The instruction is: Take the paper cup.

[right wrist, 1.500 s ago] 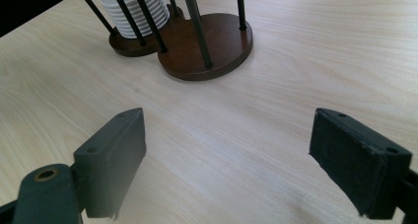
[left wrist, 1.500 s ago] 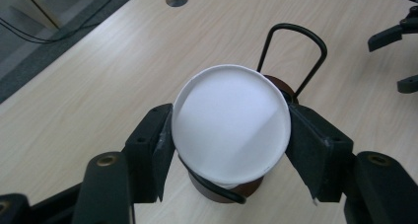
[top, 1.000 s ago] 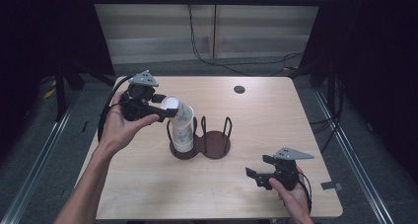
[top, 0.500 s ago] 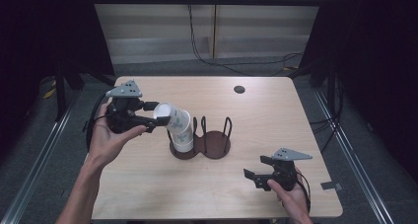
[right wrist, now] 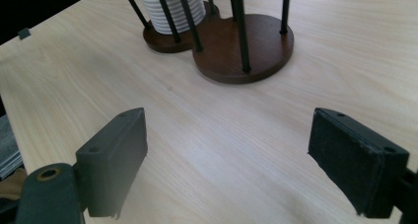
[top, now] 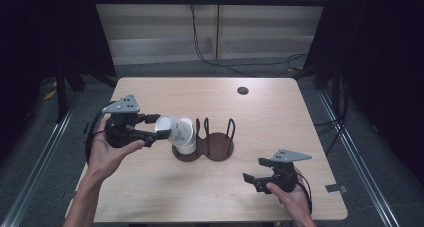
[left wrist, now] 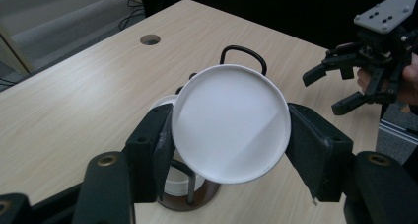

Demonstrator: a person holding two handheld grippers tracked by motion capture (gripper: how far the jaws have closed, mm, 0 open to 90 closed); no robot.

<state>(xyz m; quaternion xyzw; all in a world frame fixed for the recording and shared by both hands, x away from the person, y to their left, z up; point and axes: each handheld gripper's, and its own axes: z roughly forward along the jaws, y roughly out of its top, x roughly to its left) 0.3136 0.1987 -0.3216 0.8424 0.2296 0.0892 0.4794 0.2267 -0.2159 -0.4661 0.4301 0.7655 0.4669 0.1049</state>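
White paper cup (top: pixel 172 129) is tilting, clamped in left gripper (top: pixel 151 128) fingers beside the cup holder (top: pixel 216 148); right gripper (top: pixel 251 180) fingers, just narrowing, are gaping empty.

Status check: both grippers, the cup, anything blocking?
Left gripper shut on white cup, tilted beside the cup stack in the holder. Right gripper open, jaws just closing slightly, nothing between. Nothing in the way.

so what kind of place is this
Likely a lab recording bay, not a home: one bare wooden table ringed by dark curtains, cables across a grey floor, and floor rails alongside.
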